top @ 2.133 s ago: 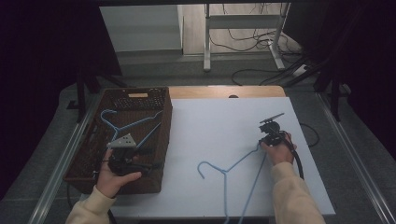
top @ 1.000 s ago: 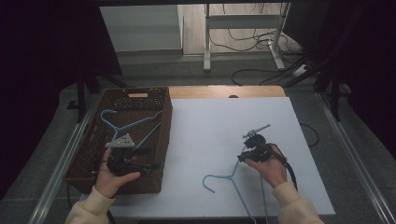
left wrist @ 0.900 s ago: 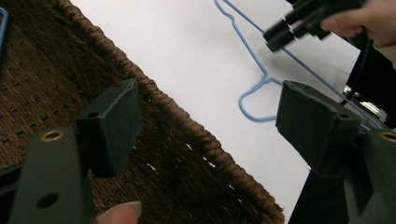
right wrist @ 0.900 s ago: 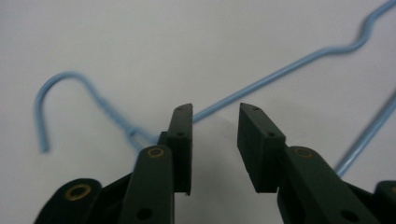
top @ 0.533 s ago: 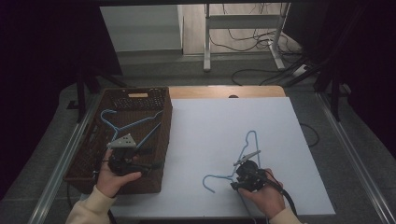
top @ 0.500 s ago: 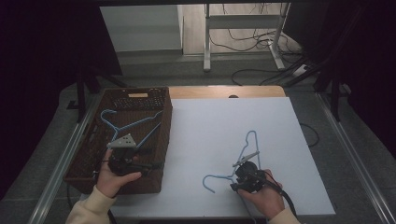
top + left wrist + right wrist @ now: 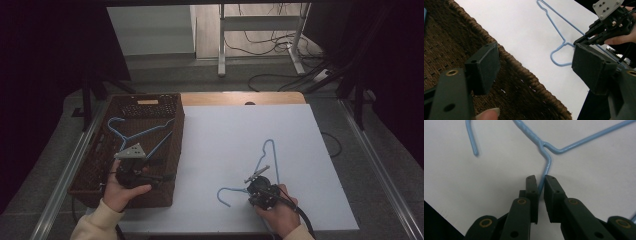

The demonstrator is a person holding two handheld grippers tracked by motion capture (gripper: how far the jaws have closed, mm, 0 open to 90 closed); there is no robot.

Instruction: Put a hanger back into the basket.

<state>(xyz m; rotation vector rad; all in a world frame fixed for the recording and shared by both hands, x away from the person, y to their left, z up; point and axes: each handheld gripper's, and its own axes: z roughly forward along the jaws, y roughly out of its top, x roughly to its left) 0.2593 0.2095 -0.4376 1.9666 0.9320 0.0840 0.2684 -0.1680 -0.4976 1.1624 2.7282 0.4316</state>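
Note:
A light-blue wire hanger lies flat on the white table, hook toward the left. My right gripper sits at the table's near edge, shut on the blue hanger just below its twisted neck. In the right gripper view the wire runs straight in between the nearly closed jaws of that gripper. My left gripper hovers over the near right corner of the wicker basket. Its jaws stand wide open with nothing between them. Beyond them the left gripper view shows the hanger and the right gripper.
A second blue hanger lies inside the brown basket, whose woven rim passes under my left jaws. A strip of bare wood borders the table's far edge. Metal rails run along both sides, with cables on the floor behind.
My right gripper has pulled the hanger from the table's right side toward the near edge and turned it. In the last half second it barely moved. The left gripper stayed put.

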